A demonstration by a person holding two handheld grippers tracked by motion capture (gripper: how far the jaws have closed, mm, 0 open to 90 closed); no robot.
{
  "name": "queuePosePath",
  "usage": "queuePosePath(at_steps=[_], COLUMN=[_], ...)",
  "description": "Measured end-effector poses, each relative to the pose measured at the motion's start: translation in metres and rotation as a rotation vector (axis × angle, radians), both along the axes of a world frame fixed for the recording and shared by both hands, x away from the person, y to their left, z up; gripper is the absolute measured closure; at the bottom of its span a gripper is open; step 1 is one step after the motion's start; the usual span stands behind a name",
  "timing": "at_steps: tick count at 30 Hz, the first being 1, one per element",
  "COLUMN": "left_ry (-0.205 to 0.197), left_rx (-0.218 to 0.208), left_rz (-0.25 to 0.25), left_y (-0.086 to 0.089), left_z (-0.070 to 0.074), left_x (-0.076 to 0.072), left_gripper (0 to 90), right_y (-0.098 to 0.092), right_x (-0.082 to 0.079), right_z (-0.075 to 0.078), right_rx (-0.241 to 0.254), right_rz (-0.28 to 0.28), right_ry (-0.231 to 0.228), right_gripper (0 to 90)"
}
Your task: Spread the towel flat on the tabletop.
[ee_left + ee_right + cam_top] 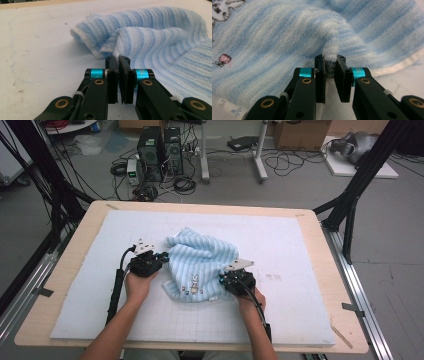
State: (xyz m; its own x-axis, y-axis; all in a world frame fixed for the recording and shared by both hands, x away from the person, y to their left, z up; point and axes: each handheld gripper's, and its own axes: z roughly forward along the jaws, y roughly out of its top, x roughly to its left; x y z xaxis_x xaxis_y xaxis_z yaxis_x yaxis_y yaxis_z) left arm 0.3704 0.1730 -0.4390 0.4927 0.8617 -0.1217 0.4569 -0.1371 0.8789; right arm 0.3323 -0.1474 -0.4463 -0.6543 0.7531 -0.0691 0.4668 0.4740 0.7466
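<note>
This is a lab or robotics test room. Beyond the far edge of the surface (65, 270), two PC towers (160, 152) stand on a bare grey floor (300, 190) among loose cables (280, 162). Black frame struts (360, 185) rise at the surface's far corners, and cardboard boxes (300, 134) sit by the back wall.

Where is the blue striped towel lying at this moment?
In the high view the blue striped towel lies crumpled mid-table on the white mat, between the left gripper and right gripper, each pinching an edge.
</note>
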Motion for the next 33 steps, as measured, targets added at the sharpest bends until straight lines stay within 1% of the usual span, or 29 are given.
queuePosePath(at_steps=[2, 3, 5, 7, 8, 10, 11, 12, 13, 14, 16, 18, 20, 21, 22, 23, 24, 25, 26, 27, 29, 30, 31, 33], left_ry=[0.002, 0.002, -0.016, -0.020, -0.026, -0.017, -0.008, 0.010, 0.020, 0.031, 0.046, 0.057, 0.047, 0.040, 0.039, 0.040, 0.044, 0.059, 0.073, 0.071, 0.059, 0.065, 0.077, 0.109], left_rx=[-0.006, -0.017, -0.029, -0.034, -0.032, -0.030, -0.029, -0.027, -0.026, -0.037, -0.054, -0.062, -0.054, -0.064, -0.072, -0.073, -0.075, -0.072, -0.060, -0.063, -0.063, -0.059, -0.048, 0.000], left_rz=[0.014, 0.018, 0.033, 0.036, 0.042, 0.048, 0.050, 0.046, 0.044, 0.038, 0.040, 0.023, -0.001, -0.009, -0.018, -0.023, -0.031, -0.049, -0.066, -0.074, -0.082, -0.093, -0.104, -0.141], left_y=[0.001, 0.001, 0.000, -0.004, -0.006, -0.009, -0.009, -0.008, -0.007, -0.005, -0.002, 0.000, 0.001, 0.001, 0.002, 0.003, 0.005, 0.006, 0.007, 0.008, 0.010, 0.011, 0.012, 0.009], left_z=[-0.001, -0.001, -0.002, -0.003, -0.003, -0.006, -0.007, -0.009, -0.009, -0.010, -0.009, -0.008, -0.006, -0.005, -0.005, -0.005, -0.006, -0.006, -0.006, -0.006, -0.006, -0.007, -0.007, -0.008], left_x=[0.003, 0.004, 0.006, 0.009, 0.010, 0.012, 0.013, 0.014, 0.014, 0.015, 0.014, 0.013, 0.009, 0.007, 0.004, 0.002, -0.001, -0.003, -0.005, -0.009, -0.016, -0.019, -0.022, -0.026], left_gripper=[85.7, 85.6, 85.7, 85.7, 85.6, 85.6, 85.4, 84.1, 78.4, 71.6, 53.4, 45.3, 42.6, 42.1, 42.2, 41.9, 41.5, 41.4, 40.5, 39.9, 42.7, 43.3, 45.1, 47.5], right_y=[-0.001, -0.003, -0.008, -0.010, -0.011, -0.010, -0.009, -0.009, -0.010, -0.011, -0.017, -0.023, -0.027, -0.030, -0.033, -0.037, -0.039, -0.042, -0.045, -0.047, -0.052, -0.054, -0.057, -0.061], right_x=[0.005, 0.008, 0.014, 0.021, 0.023, 0.027, 0.028, 0.028, 0.027, 0.026, 0.021, 0.017, 0.012, 0.009, 0.007, 0.003, 0.001, -0.002, -0.005, -0.008, -0.014, -0.017, -0.020, -0.026], right_z=[0.001, 0.001, 0.001, 0.002, 0.002, 0.002, 0.002, 0.002, 0.003, 0.004, 0.007, 0.010, 0.012, 0.014, 0.015, 0.016, 0.017, 0.017, 0.018, 0.019, 0.019, 0.018, 0.017, 0.014], right_rx=[-0.022, -0.023, -0.029, -0.048, -0.056, -0.081, -0.081, -0.067, -0.057, -0.047, -0.004, 0.040, 0.052, 0.072, 0.081, 0.089, 0.102, 0.118, 0.127, 0.138, 0.158, 0.152, 0.148, 0.151], right_rz=[-0.032, -0.053, -0.098, -0.144, -0.156, -0.187, -0.197, -0.197, -0.196, -0.192, -0.197, -0.191, -0.196, -0.194, -0.192, -0.187, -0.187, -0.182, -0.178, -0.183, -0.191, -0.192, -0.193, -0.199], right_ry=[-0.009, -0.016, -0.017, -0.029, -0.033, -0.047, -0.046, -0.037, -0.036, -0.039, -0.052, -0.053, -0.062, -0.064, -0.072, -0.081, -0.078, -0.078, -0.078, -0.073, -0.066, -0.059, -0.056, -0.050], right_gripper=[81.6, 81.7, 81.7, 81.5, 81.5, 80.3, 79.0, 75.3, 70.1, 67.6, 59.7, 54.3, 48.5, 47.0, 45.7, 43.8, 42.4, 41.7, 41.4, 41.2, 41.9, 42.6, 42.7, 42.6])
